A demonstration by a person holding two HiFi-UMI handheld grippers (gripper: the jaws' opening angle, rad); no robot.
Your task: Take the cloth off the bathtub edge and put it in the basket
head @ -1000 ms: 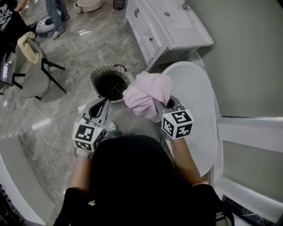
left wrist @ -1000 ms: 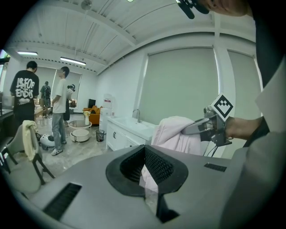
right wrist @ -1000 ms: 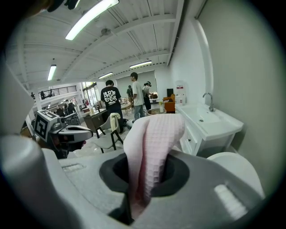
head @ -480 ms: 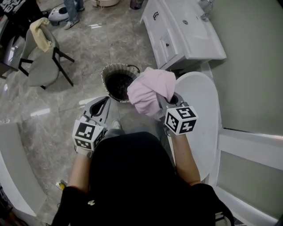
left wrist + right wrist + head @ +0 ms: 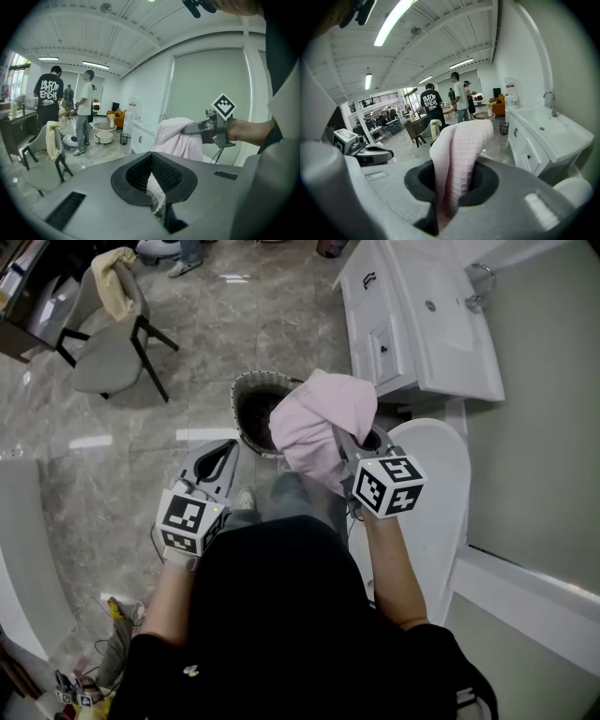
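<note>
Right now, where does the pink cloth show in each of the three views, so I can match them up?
Head view: pink cloth at centre, overlapping the basket's right side, held by the right gripper.
Left gripper view: cloth right of centre, hanging from that gripper.
Right gripper view: cloth dead centre, pinched between the jaws.
Shared landmark: the white sink cabinet.

The cloth [image 5: 459, 159] is soft pink waffle-weave fabric; floor [image 5: 103, 474] glossy marbled stone; bathtub [image 5: 431, 493] smooth, shiny white; basket [image 5: 240, 397] looks woven.
</note>
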